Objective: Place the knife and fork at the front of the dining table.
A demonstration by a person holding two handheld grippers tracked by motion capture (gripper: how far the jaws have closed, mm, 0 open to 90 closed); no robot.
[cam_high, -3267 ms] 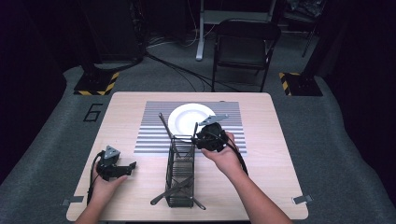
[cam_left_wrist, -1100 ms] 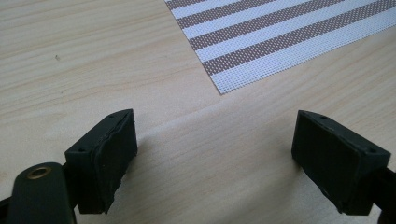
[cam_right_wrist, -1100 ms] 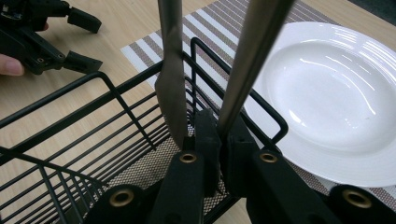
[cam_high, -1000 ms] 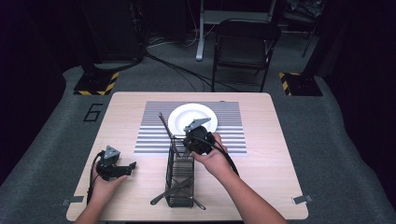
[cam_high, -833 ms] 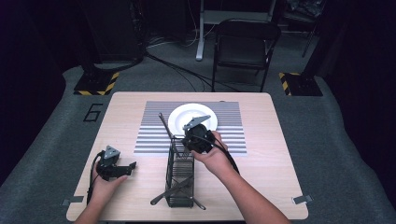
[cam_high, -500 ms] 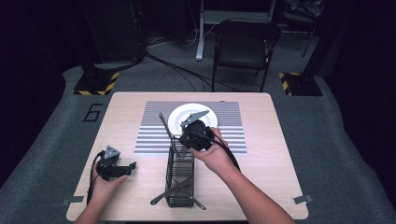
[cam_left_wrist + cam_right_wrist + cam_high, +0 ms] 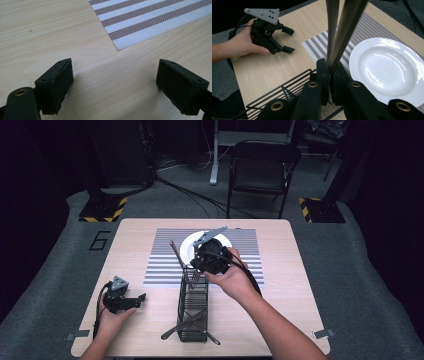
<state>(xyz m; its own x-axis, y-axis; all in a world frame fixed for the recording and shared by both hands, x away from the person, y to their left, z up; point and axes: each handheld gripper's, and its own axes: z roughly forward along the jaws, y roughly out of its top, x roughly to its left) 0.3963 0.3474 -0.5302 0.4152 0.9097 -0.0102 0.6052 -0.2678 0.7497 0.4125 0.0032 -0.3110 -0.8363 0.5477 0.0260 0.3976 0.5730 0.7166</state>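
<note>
A black wire cutlery basket [image 7: 193, 312] stands on the wooden table [image 7: 300, 290], and several metal utensils [image 7: 186, 324] lie in it. My right gripper [image 7: 212, 259] hovers over the basket's far end. Its jaws [image 7: 331, 67] are shut on a metal utensil handle [image 7: 348, 27], and a second metal handle [image 7: 332, 22] rises close beside it. A white plate [image 7: 387, 67] sits on the striped placemat [image 7: 165, 265] just beyond. My left gripper [image 7: 124, 298] rests low at the table's front left. Its jaws [image 7: 115, 82] are open over bare wood.
One long utensil [image 7: 176, 254] leans out of the basket's far left corner. The placemat corner [image 7: 150, 20] lies ahead of the left gripper. A folding chair [image 7: 262, 170] and cables stand beyond the table's far edge.
The right gripper moved left from beside the basket to over its far end, then rose slightly with the handle in its jaws. The left gripper stayed put.
</note>
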